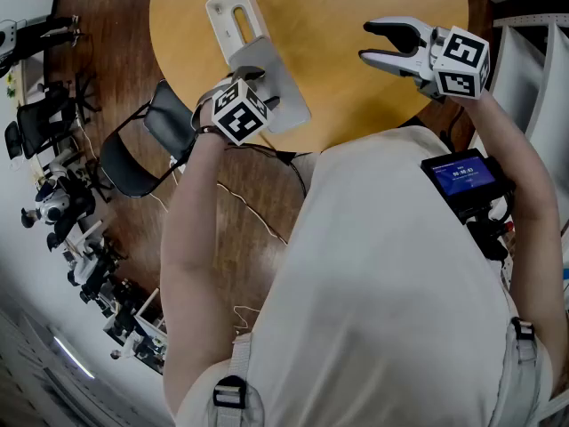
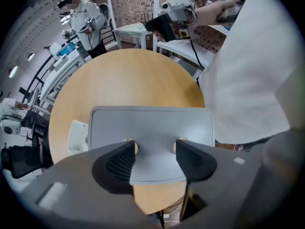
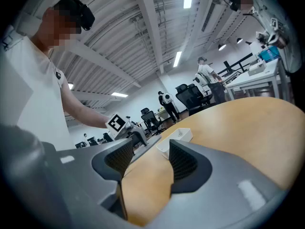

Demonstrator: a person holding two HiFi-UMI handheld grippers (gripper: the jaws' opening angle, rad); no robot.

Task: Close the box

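From the head view, your left tongs [image 1: 258,83] pinch the near edge of the flat grey lid [image 1: 280,92], which slants off the white box [image 1: 233,18] near the edge of the round wooden table [image 1: 356,105]. Your right tongs [image 1: 372,43] hang apart and empty, so nothing steadies the light box, and a push on the lid could skid it across the smooth top. In the left gripper view the ribbed black pads [image 2: 119,162] clamp only a narrow tab of that smooth, round-cornered plastic sheet, a hold that could slip or twist. The right gripper view shows the shallow, thin-walled box [image 3: 175,138] lying open beside the lid.
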